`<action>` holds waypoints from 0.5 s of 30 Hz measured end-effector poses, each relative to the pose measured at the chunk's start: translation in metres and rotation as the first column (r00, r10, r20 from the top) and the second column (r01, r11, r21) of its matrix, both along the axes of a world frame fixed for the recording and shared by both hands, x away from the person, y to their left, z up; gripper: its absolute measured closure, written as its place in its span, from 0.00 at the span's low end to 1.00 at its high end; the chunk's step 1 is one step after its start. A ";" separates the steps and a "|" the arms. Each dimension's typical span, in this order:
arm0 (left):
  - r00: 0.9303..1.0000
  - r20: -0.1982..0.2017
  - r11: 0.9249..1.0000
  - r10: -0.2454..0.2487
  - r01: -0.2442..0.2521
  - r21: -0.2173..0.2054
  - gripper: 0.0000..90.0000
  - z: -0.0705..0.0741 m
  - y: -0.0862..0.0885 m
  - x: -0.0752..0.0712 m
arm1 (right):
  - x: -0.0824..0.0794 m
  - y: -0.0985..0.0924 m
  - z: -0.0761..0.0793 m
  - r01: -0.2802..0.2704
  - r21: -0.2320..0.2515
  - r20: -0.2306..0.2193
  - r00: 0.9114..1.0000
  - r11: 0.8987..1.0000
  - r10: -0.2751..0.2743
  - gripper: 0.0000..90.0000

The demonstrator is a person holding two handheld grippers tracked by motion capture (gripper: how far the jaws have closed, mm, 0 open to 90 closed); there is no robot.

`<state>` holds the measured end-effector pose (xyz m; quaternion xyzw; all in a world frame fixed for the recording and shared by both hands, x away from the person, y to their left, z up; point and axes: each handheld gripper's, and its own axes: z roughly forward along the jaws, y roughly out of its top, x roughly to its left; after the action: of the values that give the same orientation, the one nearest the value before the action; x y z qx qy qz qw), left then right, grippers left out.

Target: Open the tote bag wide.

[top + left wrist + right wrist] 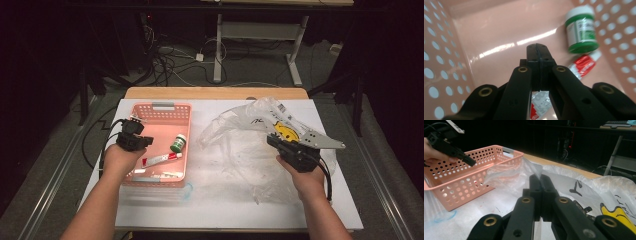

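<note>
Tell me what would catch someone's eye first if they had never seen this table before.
Probably the pink perforated basket on the left of the white-covered table, with a green white-capped jar and a red and white tube lying in it. The left gripper hangs over it, jaws shut and empty. To the right sprawls a crumpled clear plastic bag with a yellow print, where the right gripper has its jaws shut on the plastic.

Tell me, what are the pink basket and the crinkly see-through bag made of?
The pink basket looks like moulded plastic: its walls have neat rows of round holes, and its smooth floor shines under the light. The bag looks like thin, clear plastic film: it is crumpled and glossy, you can see the table through it, and it carries black and yellow print.
</note>
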<state>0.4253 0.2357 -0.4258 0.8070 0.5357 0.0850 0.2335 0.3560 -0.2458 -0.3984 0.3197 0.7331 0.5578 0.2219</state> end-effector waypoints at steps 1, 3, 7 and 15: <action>1.000 -0.029 1.000 -0.007 0.008 0.024 0.98 -0.003 -0.002 0.003 | 0.000 0.000 0.000 0.000 0.000 0.000 1.000 1.000 0.000 1.00; 0.998 -0.063 0.999 -0.011 0.014 0.044 0.98 -0.007 -0.004 0.007 | 0.000 -0.001 0.000 -0.001 0.000 0.001 1.000 1.000 0.001 1.00; 0.989 -0.143 0.994 -0.028 0.043 0.102 0.98 -0.016 -0.009 0.013 | -0.001 -0.002 0.000 0.001 0.001 -0.001 1.000 1.000 -0.001 1.00; 0.968 -0.248 0.983 -0.043 0.086 0.165 0.98 -0.023 -0.018 0.017 | -0.002 -0.002 0.001 0.000 0.002 0.006 1.000 1.000 0.000 1.00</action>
<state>0.4422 0.2174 -0.4490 0.8457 0.5242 0.0246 0.0970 0.3544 -0.2478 -0.3970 0.3184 0.7319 0.5594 0.2237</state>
